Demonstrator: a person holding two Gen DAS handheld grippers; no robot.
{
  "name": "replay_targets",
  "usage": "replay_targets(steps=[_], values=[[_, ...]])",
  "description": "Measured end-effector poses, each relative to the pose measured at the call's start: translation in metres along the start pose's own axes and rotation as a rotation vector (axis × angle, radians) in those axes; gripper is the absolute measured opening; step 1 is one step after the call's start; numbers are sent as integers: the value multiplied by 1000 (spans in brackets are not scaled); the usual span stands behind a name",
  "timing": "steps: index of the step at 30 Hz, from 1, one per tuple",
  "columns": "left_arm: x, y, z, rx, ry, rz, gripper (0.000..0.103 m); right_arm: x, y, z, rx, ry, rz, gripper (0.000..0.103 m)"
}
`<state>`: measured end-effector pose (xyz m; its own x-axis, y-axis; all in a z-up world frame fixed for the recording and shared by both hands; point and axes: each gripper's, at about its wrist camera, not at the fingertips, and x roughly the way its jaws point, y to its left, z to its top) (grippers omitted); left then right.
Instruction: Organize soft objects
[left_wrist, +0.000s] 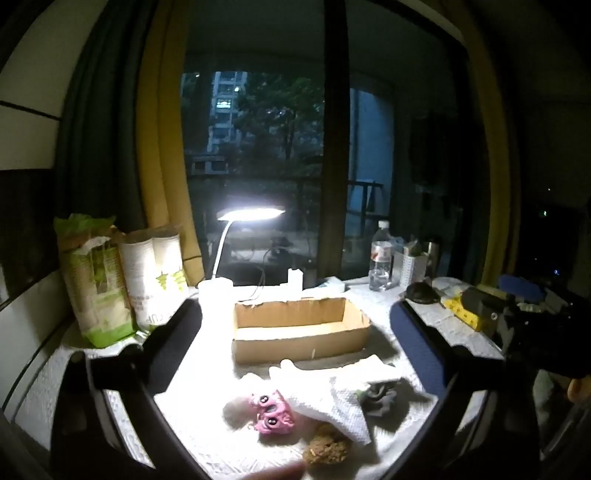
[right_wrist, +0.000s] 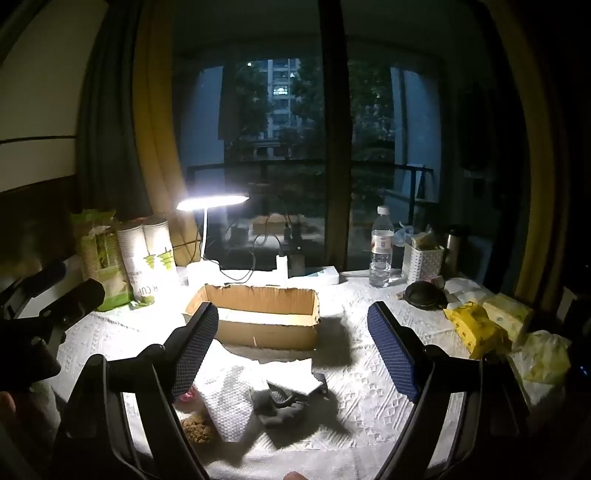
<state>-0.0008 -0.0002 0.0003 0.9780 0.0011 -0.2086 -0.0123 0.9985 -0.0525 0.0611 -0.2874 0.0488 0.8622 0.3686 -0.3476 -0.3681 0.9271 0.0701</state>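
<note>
So the soft stuff is all piled in one little cluster at the near edge of the bench (right_wrist: 369, 373): a pink plush toy with googly eyes (left_wrist: 272, 412), a brown scrubby sponge-looking lump (left_wrist: 325, 448) (kinda blurry, could be a loofah), a dark grey cloth (right_wrist: 282, 404) all scrunched up, and a couple of white paper towels (right_wrist: 229, 400) draped over the lot. None of it is in anything yet.

Right behind the pile sits an open cardboard box (left_wrist: 301, 328), empty as far as I can see, and that's pretty clearly where everything is meant to go, parked close so it's a short hop.

Both tools are up off the bench and holding nothing. The left tool (left_wrist: 295, 321) has its fingers spread wide, framing the box and the pile. The right tool (right_wrist: 293, 339) is spread wide too, hovering over the grey cloth side, so my guess is each one takes whatever's nearest.

Further out: a lit desk lamp (right_wrist: 212, 201) behind the box, a water bottle (right_wrist: 381, 251), paper cup sleeves (left_wrist: 153, 273) on the left, yellow packets (right_wrist: 474, 326) on the right.
</note>
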Motion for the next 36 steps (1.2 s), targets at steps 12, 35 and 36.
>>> replay_targets(steps=[12,35,36], values=[[-5,3,1,-38,18,11,102,-2,2,0,-10,-1,-6,86],[-9,1,-1,-32,26,5,102,-5,3,0,-15,-2,-7,86],[-9,1,-1,-32,26,6,102,-5,3,0,-15,-2,-6,86]])
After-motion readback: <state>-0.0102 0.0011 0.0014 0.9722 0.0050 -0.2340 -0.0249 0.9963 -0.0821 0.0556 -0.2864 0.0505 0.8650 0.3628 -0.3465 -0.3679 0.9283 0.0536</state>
